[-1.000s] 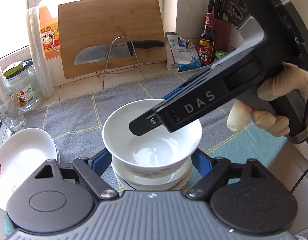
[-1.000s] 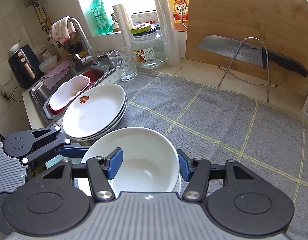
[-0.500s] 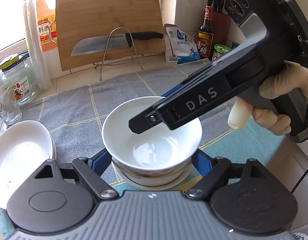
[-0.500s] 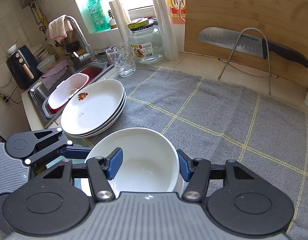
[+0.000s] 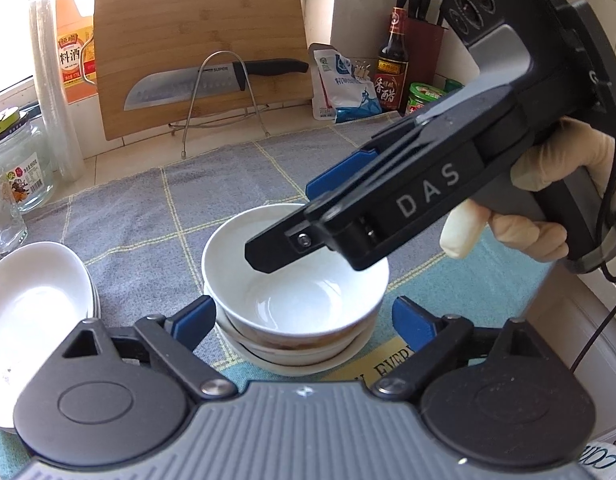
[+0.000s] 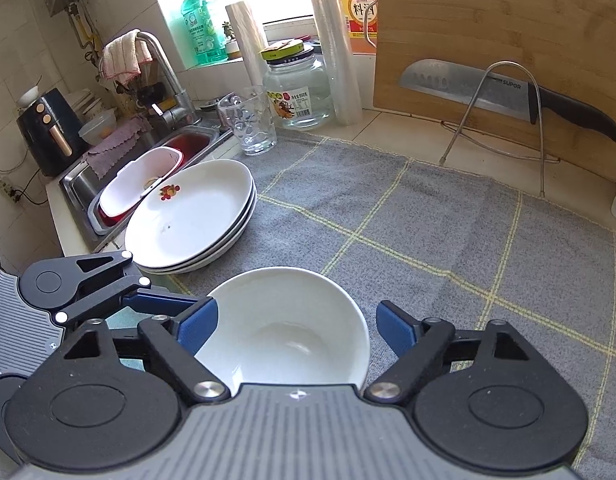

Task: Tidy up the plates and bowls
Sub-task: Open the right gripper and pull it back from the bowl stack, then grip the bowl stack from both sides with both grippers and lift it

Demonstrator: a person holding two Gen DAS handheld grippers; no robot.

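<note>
At frame centre the top bowl [image 5: 296, 280] sits stacked (release step), right gripper [image 6: 297, 328] and left gripper [image 5: 304, 318] just spread clear; next, withdraw

— Left gripper [image 5: 304, 320]: black linkage arms, round black pivot housings, silver screws, blue pads, ribbed grey body at six o'clock.

— Right gripper [image 6: 296, 328]: same build. From the left wrist view, white "DAS" lettering on its black flank (cable trailing at three o'clock), gripped by a pale-gloved hand [image 5: 540, 196].
</note>
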